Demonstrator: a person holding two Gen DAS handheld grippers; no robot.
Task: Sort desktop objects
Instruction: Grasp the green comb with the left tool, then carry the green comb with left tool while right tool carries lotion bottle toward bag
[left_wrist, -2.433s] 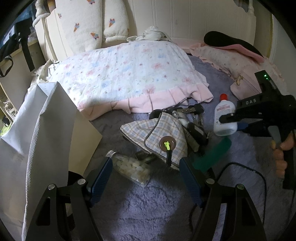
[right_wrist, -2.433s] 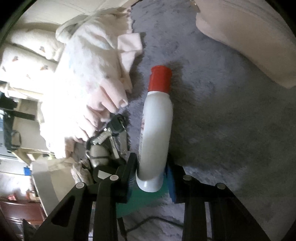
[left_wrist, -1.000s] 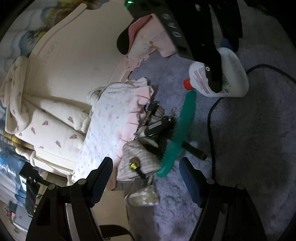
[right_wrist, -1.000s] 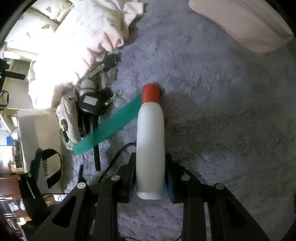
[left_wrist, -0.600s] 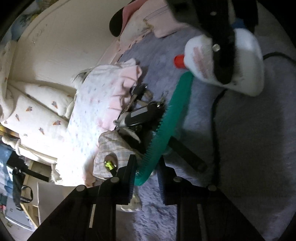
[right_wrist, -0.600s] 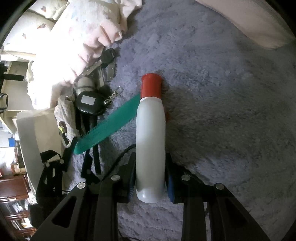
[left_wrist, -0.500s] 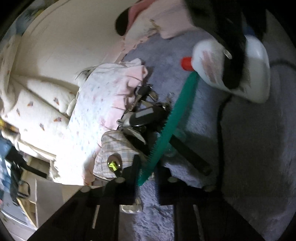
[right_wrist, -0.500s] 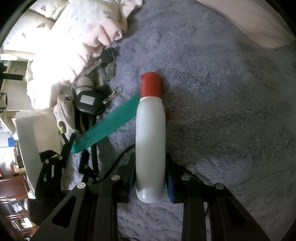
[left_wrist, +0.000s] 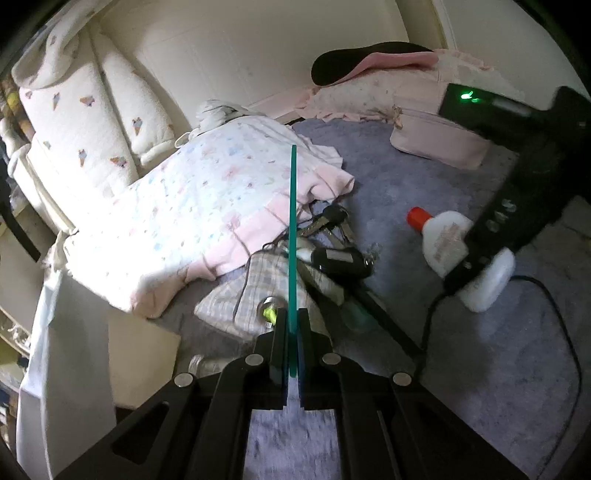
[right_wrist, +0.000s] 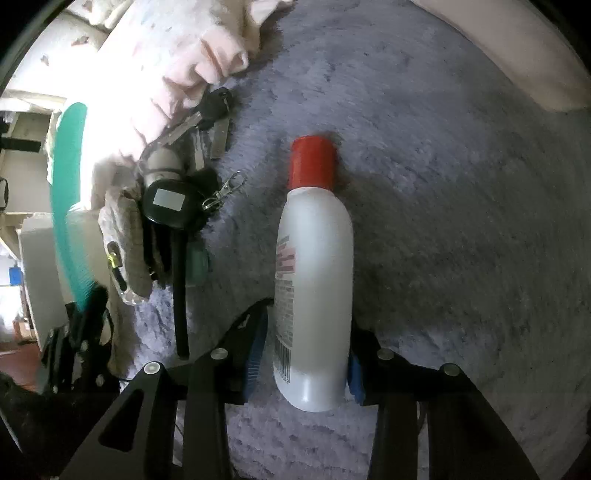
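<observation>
My left gripper (left_wrist: 291, 332) is shut on a green comb (left_wrist: 293, 229) and holds it lifted, edge-on, above the pile; the comb also shows at the left of the right wrist view (right_wrist: 64, 199). My right gripper (right_wrist: 304, 354) has its jaws slightly apart around a white bottle with a red cap (right_wrist: 314, 273); a gap shows at the left pad. The bottle lies on the purple carpet (right_wrist: 461, 221) and also shows in the left wrist view (left_wrist: 450, 243). A plaid pouch (left_wrist: 251, 295), keys (left_wrist: 328, 221) and a black key fob (left_wrist: 340, 258) lie in a pile.
A floral pink-edged blanket (left_wrist: 192, 206) lies behind the pile. A white bag (left_wrist: 74, 362) stands at the left. A pink pouch (left_wrist: 436, 144) sits at the back right. A black cable (left_wrist: 554, 332) runs over the carpet. White cushions (left_wrist: 92, 107) lean on the headboard.
My left gripper closed on the green comb and lifted it off the carpet, away from the bottle. My right gripper lowered the bottle onto the carpet and its jaws loosened.
</observation>
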